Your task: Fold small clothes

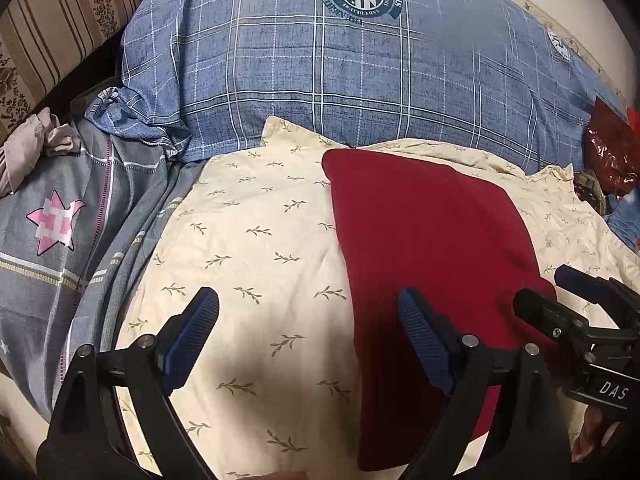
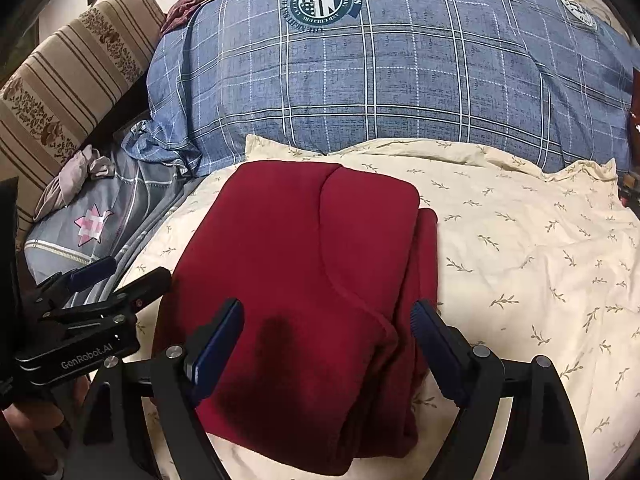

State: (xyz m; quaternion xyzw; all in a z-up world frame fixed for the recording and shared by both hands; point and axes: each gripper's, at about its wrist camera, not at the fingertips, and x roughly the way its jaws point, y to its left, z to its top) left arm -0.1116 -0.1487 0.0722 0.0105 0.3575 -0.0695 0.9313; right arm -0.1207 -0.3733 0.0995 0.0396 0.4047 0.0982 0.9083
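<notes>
A dark red garment (image 1: 424, 240) lies folded in a compact rectangle on the cream leaf-print sheet (image 1: 248, 248). In the right wrist view the garment (image 2: 304, 272) shows layered folds with a curved seam on top. My left gripper (image 1: 308, 312) is open and empty, above the sheet at the garment's left edge. My right gripper (image 2: 328, 320) is open and empty, its jaws spread above the near end of the garment. The right gripper also shows at the right of the left wrist view (image 1: 560, 292), and the left gripper at the left of the right wrist view (image 2: 120, 272).
A big blue plaid duvet (image 1: 340, 72) is heaped behind the sheet. A grey cover with a pink star (image 1: 56, 220) lies at the left, with a striped sofa cushion (image 1: 52, 28) beyond it. A red shiny bag (image 1: 608, 156) sits at the right edge.
</notes>
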